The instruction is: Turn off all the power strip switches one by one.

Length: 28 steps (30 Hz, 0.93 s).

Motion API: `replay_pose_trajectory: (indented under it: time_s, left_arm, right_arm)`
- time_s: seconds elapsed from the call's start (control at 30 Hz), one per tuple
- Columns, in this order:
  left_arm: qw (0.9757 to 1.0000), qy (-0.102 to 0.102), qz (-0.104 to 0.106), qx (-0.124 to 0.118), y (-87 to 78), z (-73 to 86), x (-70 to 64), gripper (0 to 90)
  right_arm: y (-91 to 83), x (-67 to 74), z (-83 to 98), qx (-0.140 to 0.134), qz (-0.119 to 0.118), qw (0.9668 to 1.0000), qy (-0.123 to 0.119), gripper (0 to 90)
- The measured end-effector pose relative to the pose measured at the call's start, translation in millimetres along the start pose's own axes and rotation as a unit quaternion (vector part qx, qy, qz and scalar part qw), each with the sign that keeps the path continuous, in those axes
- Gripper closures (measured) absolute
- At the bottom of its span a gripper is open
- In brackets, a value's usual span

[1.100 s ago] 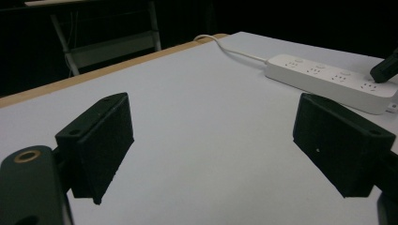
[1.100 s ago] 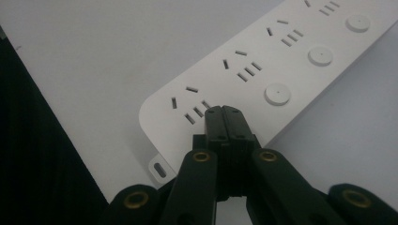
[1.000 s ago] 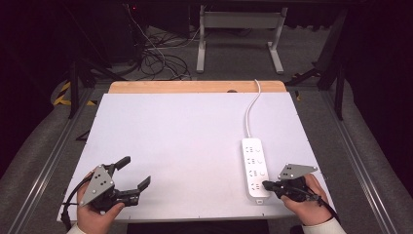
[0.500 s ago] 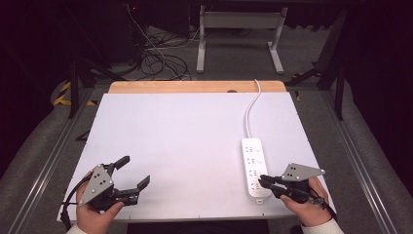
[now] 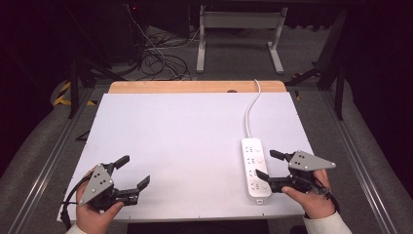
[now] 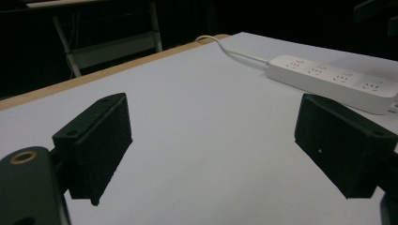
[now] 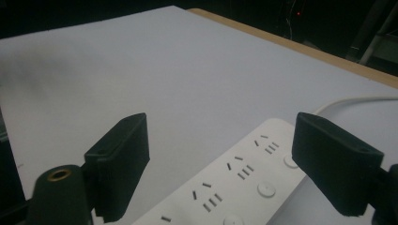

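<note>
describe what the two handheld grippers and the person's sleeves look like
Both the left gripper and right gripper are black, with blocky rectangular jaws and a grey three-cornered plate on top. A black cable trails from each. The sleeves are white.

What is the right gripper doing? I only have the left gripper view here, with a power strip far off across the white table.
Observer: The right gripper is open over the near end of the power strip, holding nothing.
Operator: And the strip's cable?
Observer: The cable runs to the table's far wooden edge and drops off there.
Operator: Can you read the strip's face?
Observer: Yes, in the right gripper view: slotted sockets with a round button beside each.
</note>
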<state>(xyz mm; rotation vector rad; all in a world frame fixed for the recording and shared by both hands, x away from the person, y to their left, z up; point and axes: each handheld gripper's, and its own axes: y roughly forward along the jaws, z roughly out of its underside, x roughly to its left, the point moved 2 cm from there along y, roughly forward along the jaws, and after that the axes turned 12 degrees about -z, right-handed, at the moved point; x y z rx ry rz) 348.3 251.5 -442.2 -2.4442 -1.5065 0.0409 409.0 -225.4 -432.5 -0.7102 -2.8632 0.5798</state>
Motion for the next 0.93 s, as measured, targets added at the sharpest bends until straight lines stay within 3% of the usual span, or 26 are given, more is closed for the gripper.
replay_pose_trajectory:
  time_s: [0.23, 0.43, 0.6, 0.77, 0.83, 0.93]
  left_arm:
    - [1.0000, 0.000, 0.006, 0.000, 0.4, 0.6, 2.7, 10.4]
    - [0.9999, 0.000, 0.012, -0.006, -1.4, 0.8, 4.6, 8.9]
    - [0.9999, 0.004, 0.012, -0.005, -1.2, 2.6, 6.9, 7.7]
    - [0.9999, 0.004, 0.010, -0.008, -1.4, 5.0, 9.6, 6.5]
    - [0.9999, -0.004, 0.012, -0.006, -1.2, 7.4, 11.5, 6.5]
    - [0.9998, -0.013, 0.016, -0.004, -1.0, 10.8, 14.8, 6.4]
  right_arm:
    - [-5.1, -20.0, -0.4, -0.020, 0.007, 0.9994, 0.029, 16.2]
    - [-8.4, -39.8, 18.3, -0.024, 0.020, 0.9981, 0.054, 13.1]
    - [-9.7, -49.8, 34.0, -0.033, 0.021, 0.9976, 0.056, 10.1]
    - [-10.3, -52.7, 52.4, -0.007, 0.001, 0.9985, 0.054, 5.4]
    - [-9.9, -52.4, 57.1, 0.001, 0.006, 0.9980, 0.062, 7.3]
    - [-9.9, -51.0, 57.7, 0.003, 0.006, 0.9985, 0.055, 6.7]
